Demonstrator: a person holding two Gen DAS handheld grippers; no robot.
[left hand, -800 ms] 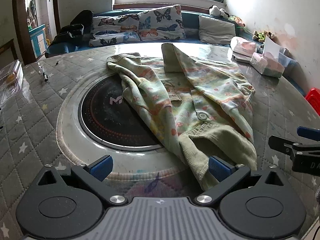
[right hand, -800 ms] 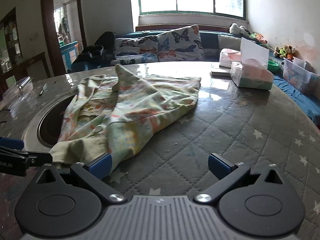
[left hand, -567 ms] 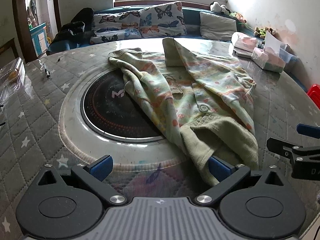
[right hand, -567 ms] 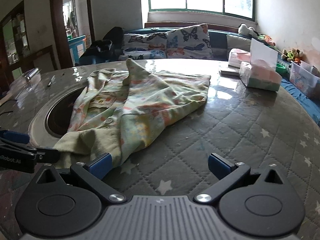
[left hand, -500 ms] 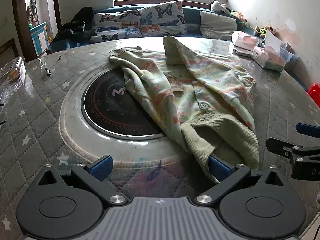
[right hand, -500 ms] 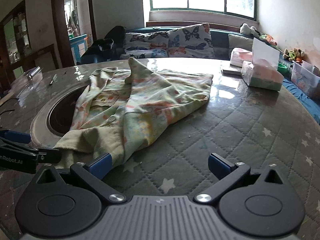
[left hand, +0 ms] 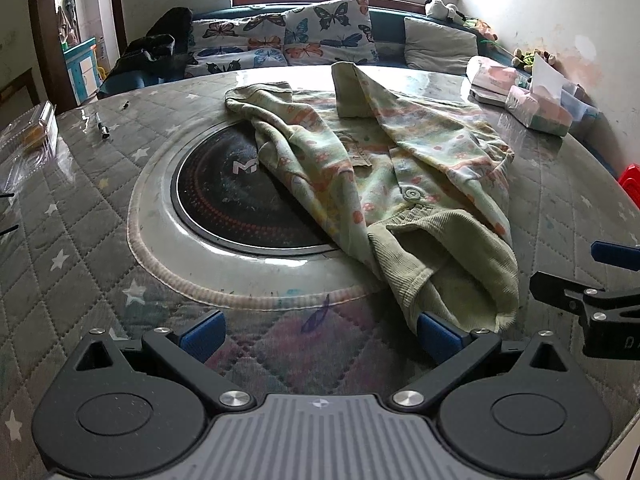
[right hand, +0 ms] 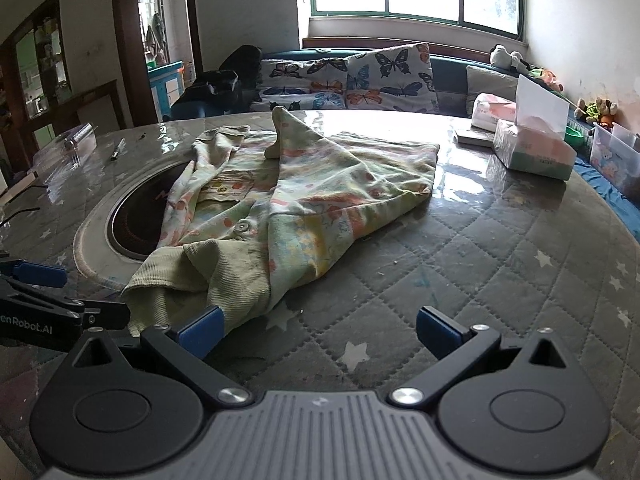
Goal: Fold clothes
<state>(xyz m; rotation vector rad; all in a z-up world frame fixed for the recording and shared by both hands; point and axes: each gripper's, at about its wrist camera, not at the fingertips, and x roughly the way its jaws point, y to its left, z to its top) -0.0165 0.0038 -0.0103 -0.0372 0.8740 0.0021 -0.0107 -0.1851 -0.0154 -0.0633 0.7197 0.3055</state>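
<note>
We're at the very start, by our read: the garment (left hand: 400,184), a pale green printed top w/ ribbed hem and a button, lies crumpled on the bench (left hand: 80,208), not yet spread flat, no clean fold made. One part is tossed over itself, a flap pokes up near the far side, and its left edge drapes over the round black cooktop (left hand: 236,204) set in the bench's middle. The left gripper (left hand: 320,334) has its fingers spread wide, nothing between them; its right fingertip (left hand: 438,336) sits just beside the ribbed hem corner, maybe brushing it, we can't tell. The right gripper (right hand: 318,330) is likewise fully released and empty; its left fingertip (right hand: 200,334) is right at the hem's near edge, cloth partly behind it, contact unclear. Both tools point down at the bench from the near side, flanking the hem corner. So done: approx nothing beyond getting into position. Left, as we judge it: take the hem or corners, pull the top off the cooktop, flatten it, tuck sleeves, then fold. Off to the right, well apart from the cloth, a tissue box (right hand: 532,152); a pen (left hand: 102,126) lies far left.
</note>
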